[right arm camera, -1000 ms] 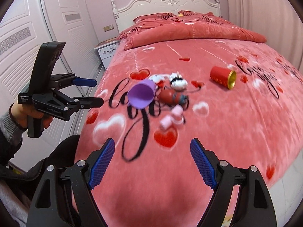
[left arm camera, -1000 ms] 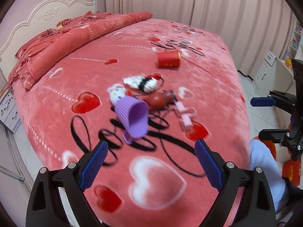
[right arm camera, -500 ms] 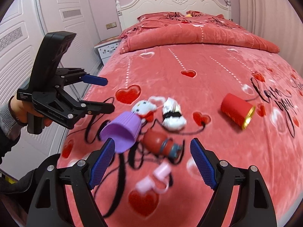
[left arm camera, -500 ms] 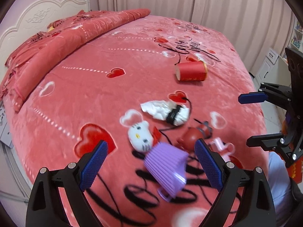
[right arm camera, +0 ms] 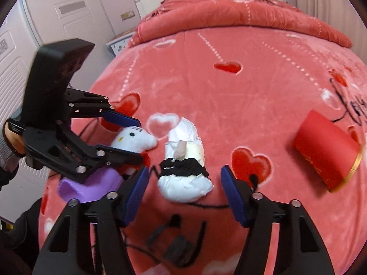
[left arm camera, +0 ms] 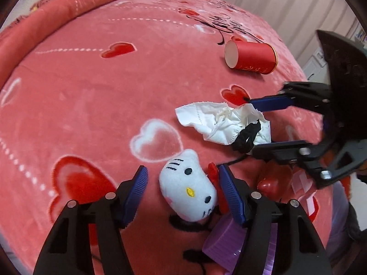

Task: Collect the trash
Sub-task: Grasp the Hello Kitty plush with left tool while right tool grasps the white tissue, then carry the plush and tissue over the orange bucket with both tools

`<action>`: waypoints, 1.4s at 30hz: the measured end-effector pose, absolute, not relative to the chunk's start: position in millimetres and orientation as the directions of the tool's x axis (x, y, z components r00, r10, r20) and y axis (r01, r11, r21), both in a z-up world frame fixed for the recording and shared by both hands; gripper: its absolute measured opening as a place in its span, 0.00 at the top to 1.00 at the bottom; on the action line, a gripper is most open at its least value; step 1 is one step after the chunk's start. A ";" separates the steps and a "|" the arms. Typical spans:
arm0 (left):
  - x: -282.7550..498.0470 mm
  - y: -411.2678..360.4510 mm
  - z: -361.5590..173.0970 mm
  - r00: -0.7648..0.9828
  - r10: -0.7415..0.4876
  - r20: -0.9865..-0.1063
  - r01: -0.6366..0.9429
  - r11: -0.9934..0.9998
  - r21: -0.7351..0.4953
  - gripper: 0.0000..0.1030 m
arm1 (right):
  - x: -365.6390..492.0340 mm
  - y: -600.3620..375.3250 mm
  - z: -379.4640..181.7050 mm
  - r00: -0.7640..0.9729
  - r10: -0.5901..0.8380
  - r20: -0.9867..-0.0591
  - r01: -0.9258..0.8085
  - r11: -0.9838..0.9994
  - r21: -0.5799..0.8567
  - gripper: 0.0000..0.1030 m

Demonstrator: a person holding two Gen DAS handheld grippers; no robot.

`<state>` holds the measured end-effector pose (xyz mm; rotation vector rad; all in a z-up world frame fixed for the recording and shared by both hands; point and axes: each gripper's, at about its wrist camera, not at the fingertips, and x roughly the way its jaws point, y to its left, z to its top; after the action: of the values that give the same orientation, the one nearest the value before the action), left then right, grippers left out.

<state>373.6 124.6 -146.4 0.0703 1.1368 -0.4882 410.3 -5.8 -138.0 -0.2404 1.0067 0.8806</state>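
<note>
A crumpled white tissue wad (right arm camera: 183,158) with a black band lies on the red heart bedspread (right arm camera: 229,103); it also shows in the left wrist view (left arm camera: 220,123). My right gripper (right arm camera: 183,183) is open, its fingers either side of the wad. A white cat plush (left arm camera: 188,188) lies between the open fingers of my left gripper (left arm camera: 183,183); the plush also shows in the right wrist view (right arm camera: 135,139). A red paper cup (left arm camera: 251,56) lies on its side further off.
A purple ribbed cup (left arm camera: 231,245) lies under my left gripper's right finger. A red bottle-like object (left arm camera: 269,183) and a pink item (left arm camera: 302,181) lie beside it. A rolled quilt (right arm camera: 240,16), headboard and white door (right arm camera: 68,11) are beyond.
Both grippers have moved forward and down over the bed. The left now straddles the cat plush, the right straddles the tissue wad. Both stay open.
</note>
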 end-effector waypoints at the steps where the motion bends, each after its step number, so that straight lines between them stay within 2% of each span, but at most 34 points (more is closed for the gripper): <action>1: 374.6 125.6 -147.1 0.325 -0.342 -0.881 0.409 0.891 -0.195 0.36 | 412.4 -3.9 -143.1 0.222 0.528 -0.819 -0.736 0.642 0.214 0.39; 4: 376.4 128.3 -152.4 0.309 -0.361 -0.880 0.408 0.886 -0.220 0.36 | 415.8 -2.7 -154.5 0.215 0.518 -0.828 -0.732 0.647 0.214 0.43; 6: 377.3 128.5 -156.0 0.302 -0.364 -0.881 0.409 0.884 -0.225 0.37 | 416.7 -3.0 -158.1 0.219 0.518 -0.827 -0.735 0.645 0.210 0.56; 7: 378.6 129.4 -157.0 0.301 -0.367 -0.880 0.406 0.884 -0.230 0.40 | 417.2 -2.7 -158.9 0.221 0.515 -0.828 -0.736 0.645 0.205 0.57; 10: 378.5 129.6 -158.8 0.304 -0.369 -0.878 0.408 0.883 -0.230 0.61 | 418.2 -1.7 -162.6 0.223 0.510 -0.831 -0.738 0.645 0.198 0.58; 14: 375.2 121.9 -150.7 0.320 -0.347 -0.882 0.425 0.884 -0.193 0.66 | 418.6 -6.2 -153.4 0.242 0.533 -0.811 -0.727 0.653 0.212 0.59; 20: 363.9 118.7 -117.0 0.361 -0.333 -0.871 0.432 0.887 -0.160 0.67 | 397.5 -25.1 -110.1 0.284 0.562 -0.777 -0.726 0.655 0.209 0.59; 29: 296.5 87.1 -36.5 0.451 -0.357 -0.818 0.476 0.872 -0.118 0.67 | 320.7 -68.1 -37.8 0.347 0.602 -0.719 -0.720 0.662 0.207 0.59; 34: 244.9 57.1 -24.0 0.444 -0.380 -0.811 0.511 0.851 -0.119 0.67 | 252.2 -101.7 -18.0 0.363 0.610 -0.704 -0.700 0.677 0.226 0.59; 42: 148.5 4.0 -32.7 0.391 -0.427 -0.816 0.577 0.804 -0.144 0.67 | 129.0 -162.5 -26.0 0.371 0.605 -0.704 -0.634 0.719 0.283 0.59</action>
<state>148.5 4.0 -32.7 0.1727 0.9797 -0.6413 129.0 -162.5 -26.0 -0.0372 0.8865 0.7945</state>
